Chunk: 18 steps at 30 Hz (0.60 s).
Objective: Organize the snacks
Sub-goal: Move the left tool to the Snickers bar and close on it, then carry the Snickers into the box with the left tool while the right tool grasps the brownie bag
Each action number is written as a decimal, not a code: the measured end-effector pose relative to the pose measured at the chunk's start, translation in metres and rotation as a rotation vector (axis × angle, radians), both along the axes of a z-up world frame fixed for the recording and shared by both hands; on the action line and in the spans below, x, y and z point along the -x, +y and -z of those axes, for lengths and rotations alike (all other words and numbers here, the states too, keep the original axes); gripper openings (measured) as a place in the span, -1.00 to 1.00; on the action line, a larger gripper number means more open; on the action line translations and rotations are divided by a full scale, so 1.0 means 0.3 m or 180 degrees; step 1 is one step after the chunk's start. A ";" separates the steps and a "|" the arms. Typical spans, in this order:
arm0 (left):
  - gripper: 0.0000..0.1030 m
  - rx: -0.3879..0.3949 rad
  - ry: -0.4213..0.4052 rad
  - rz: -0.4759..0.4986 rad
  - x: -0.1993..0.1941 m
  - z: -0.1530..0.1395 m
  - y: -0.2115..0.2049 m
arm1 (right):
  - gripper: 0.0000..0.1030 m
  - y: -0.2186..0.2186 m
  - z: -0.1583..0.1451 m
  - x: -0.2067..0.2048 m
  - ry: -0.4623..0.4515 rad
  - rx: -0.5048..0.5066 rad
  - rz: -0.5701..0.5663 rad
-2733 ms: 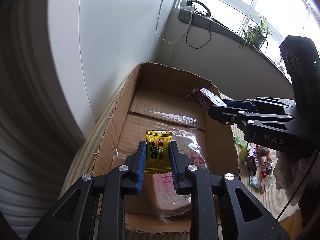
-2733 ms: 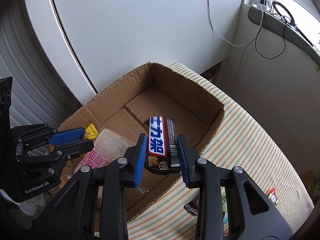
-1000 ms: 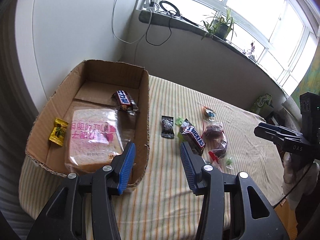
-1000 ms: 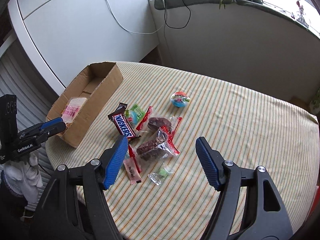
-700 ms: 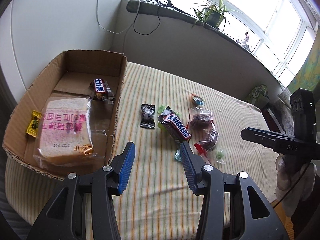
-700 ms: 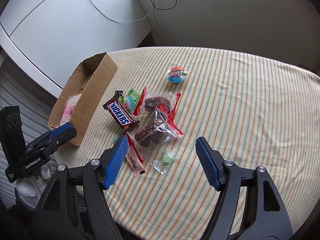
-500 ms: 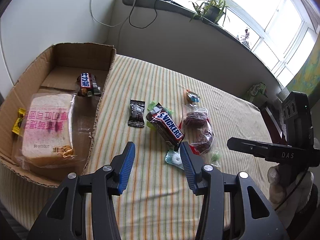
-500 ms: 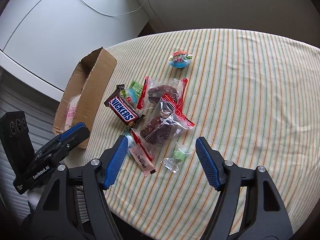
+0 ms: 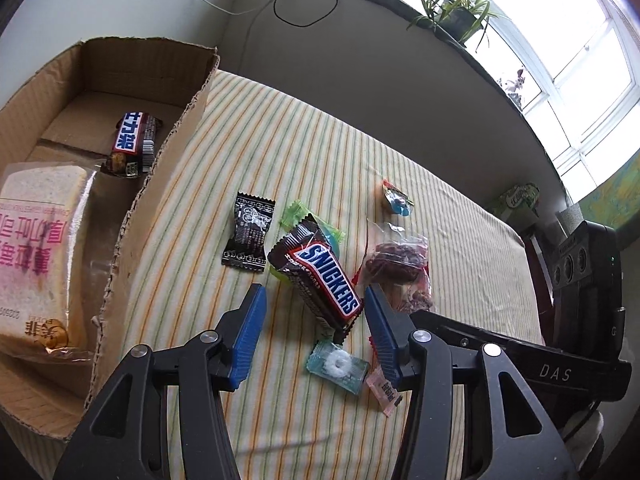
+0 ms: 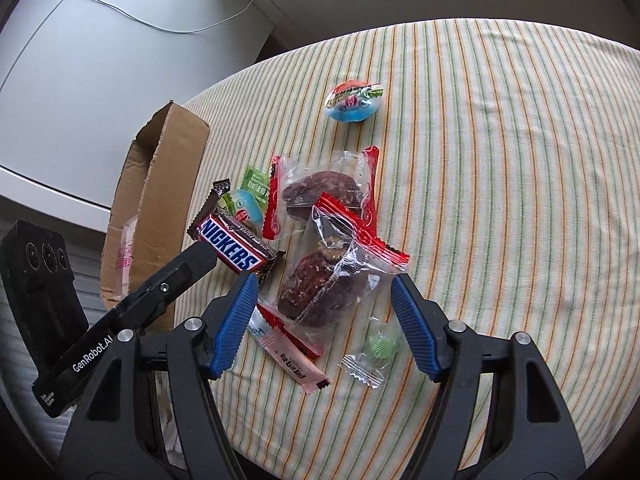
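Two tools (image 9: 314,326) (image 10: 324,322) agape; perhaps nine loose snacks (image 10: 320,280).

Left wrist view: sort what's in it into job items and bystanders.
Job: box, bread and bar already inside it; on the cloth, Snickers, black wrapper, mint, date bags; open left gripper.

Bystanders: plant, cables, window.

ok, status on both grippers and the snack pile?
Left gripper open, empty, fingers straddling the Snickers bar. Right gripper open, empty, over the clear cake packet. Cardboard box unobstructed; small candies crowd both targets.
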<state>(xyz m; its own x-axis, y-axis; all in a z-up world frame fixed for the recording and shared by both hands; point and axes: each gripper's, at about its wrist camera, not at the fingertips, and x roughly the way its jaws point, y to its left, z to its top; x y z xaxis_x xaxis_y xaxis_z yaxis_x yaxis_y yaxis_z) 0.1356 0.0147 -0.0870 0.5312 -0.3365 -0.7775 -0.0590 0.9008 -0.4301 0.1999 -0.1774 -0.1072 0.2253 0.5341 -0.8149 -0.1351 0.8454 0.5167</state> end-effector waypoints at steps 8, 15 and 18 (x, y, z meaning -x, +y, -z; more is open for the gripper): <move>-0.03 0.0090 0.0130 -0.0101 -0.049 0.051 0.003 | 0.19 0.000 0.009 -0.014 -0.0019 0.0107 -0.0013; -0.18 0.0039 0.0115 -0.0079 -0.048 0.063 -0.012 | 0.06 0.023 0.007 -0.014 -0.0060 0.0154 -0.0103; -0.33 0.0007 0.0082 -0.0078 -0.039 0.054 -0.014 | -0.02 0.020 0.008 -0.011 -0.0062 0.0099 -0.0112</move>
